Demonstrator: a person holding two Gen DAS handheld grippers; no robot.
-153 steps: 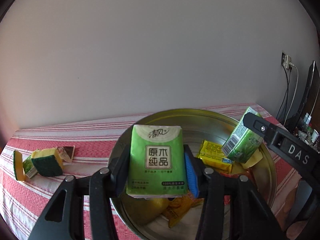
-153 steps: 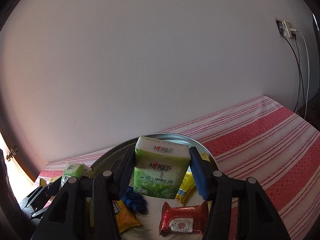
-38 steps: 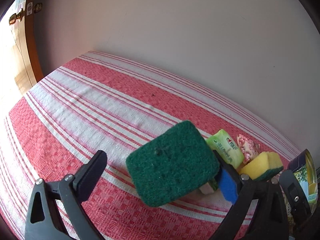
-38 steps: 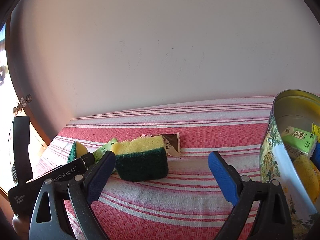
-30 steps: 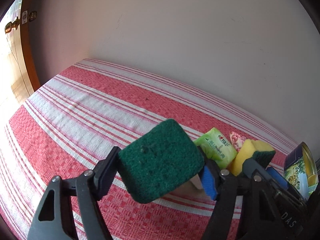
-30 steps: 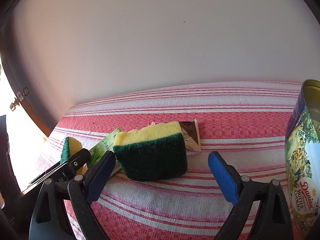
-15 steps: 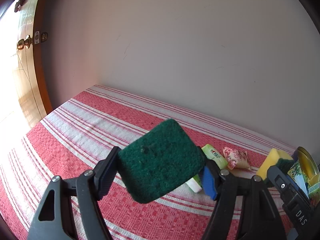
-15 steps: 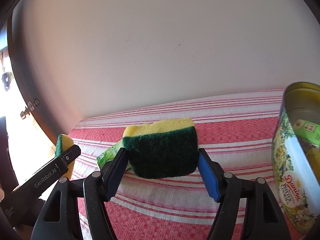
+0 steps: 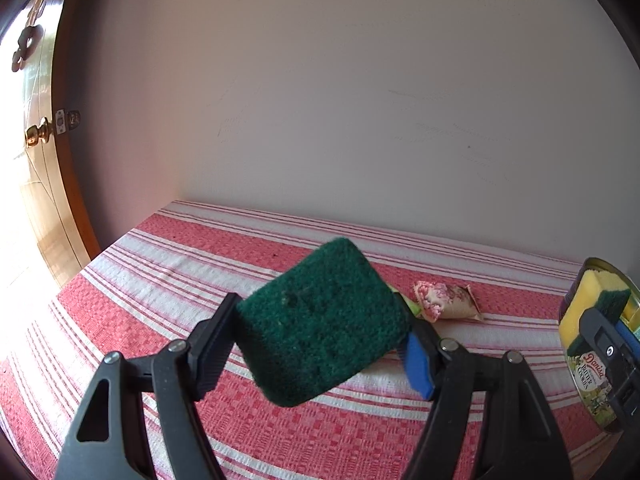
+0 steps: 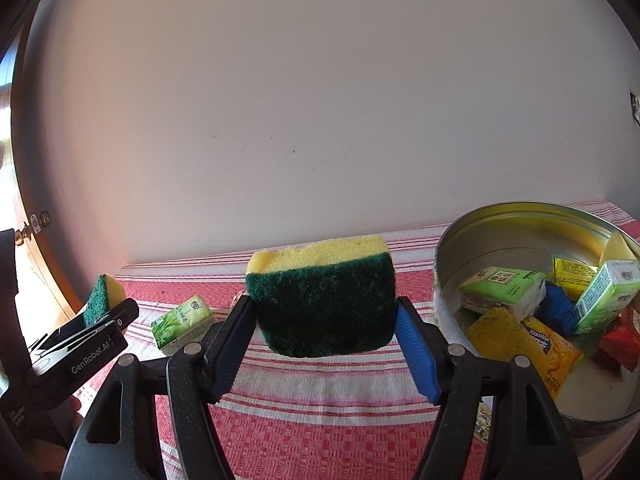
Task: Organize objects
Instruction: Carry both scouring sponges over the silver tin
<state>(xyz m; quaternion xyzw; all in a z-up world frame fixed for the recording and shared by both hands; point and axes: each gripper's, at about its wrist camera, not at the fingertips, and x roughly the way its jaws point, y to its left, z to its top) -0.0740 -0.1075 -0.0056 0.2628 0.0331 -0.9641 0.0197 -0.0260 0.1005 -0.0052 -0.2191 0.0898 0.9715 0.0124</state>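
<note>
Red-and-white striped tablecloth is lying beneath both grippers; the left gripper is gripping a green scouring sponge, the right gripper is clamping a yellow-backed sponge, its cookie tin sitting to its right

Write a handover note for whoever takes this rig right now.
Left gripper: shut on a sponge, lifted off the striped cloth.
Right gripper: shut on a second sponge, just left of the cookie tin.
Done: tissue packs and snack packets already lie in the tin.
Left: drop both sponges in, then fetch the green tissue pack and the crumpled wrapper from the cloth.
</note>
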